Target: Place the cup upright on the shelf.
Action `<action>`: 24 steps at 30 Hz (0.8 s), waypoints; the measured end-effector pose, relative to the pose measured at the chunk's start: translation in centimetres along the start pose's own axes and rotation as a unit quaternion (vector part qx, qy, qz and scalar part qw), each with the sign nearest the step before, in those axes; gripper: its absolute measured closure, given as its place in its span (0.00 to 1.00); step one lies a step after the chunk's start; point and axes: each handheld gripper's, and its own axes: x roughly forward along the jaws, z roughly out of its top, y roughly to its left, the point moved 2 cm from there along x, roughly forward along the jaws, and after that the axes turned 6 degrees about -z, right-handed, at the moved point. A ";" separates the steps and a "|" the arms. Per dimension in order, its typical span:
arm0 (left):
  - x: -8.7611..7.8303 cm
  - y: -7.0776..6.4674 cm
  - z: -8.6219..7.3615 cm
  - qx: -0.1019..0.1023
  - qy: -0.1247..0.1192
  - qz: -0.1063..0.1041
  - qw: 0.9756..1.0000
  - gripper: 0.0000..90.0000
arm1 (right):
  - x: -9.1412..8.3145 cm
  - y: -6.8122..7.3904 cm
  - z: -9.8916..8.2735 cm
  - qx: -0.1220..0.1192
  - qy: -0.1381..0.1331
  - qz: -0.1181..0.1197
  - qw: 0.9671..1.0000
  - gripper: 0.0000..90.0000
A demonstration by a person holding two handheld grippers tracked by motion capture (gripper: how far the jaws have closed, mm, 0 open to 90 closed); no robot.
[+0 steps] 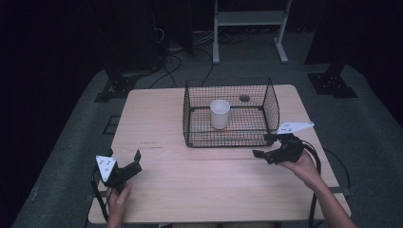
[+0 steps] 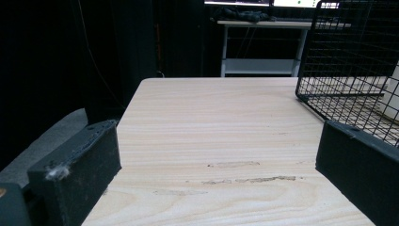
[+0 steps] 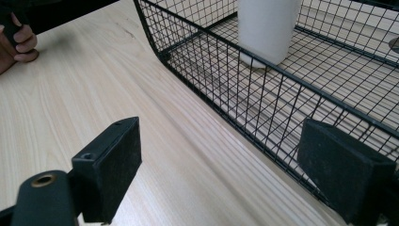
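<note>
one cup (image 1: pixel 219 113) beyond right gripper (image 1: pixel 269 147), caged.

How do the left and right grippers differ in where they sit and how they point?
The left gripper sits at the near left of the table, far from the wire basket; the right gripper sits close by the basket's near right corner. The left points toward the far right, the right toward the left. Both are open and empty.
</note>
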 end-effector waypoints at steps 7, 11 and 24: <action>0.0 0.0 0.0 0.001 0.000 0.001 1.000 0.00 | -0.5 0.3 -1.2 -0.008 0.000 -0.003 1.000 0.15; 0.0 0.0 0.0 0.001 0.000 0.000 1.000 0.00 | -0.9 0.4 -2.0 -0.007 0.007 -0.003 1.000 0.15; 0.0 0.0 0.0 0.002 0.001 0.001 1.000 0.00 | -2.0 -0.1 -4.2 0.010 -0.001 -0.015 1.000 0.15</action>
